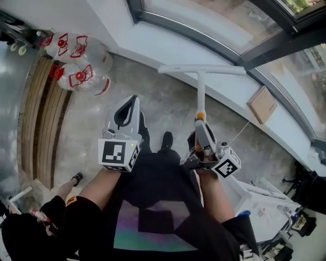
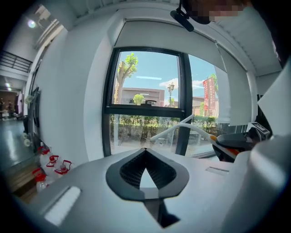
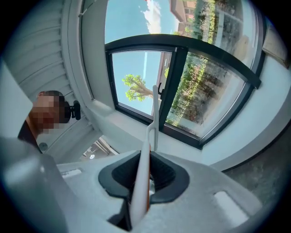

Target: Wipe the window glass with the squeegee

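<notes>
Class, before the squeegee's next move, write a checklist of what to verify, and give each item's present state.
1. Grip: right gripper holds the squeegee handle, jaws shut on it: ok.
2. Spare hand: left gripper empty, jaws together on nothing: ok.
3. Contact: blade against the window glass: not ok, it hangs short of it.
4. Obstacle: cardboard box on the sill lies apart from the blade: ok.
5. Glass wet enough: cannot tell.

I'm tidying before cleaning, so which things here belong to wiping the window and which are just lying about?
For the job: squeegee, gripped in the right tool; window glass.
Lying about: water jugs on the floor; cardboard box on the sill.
</notes>
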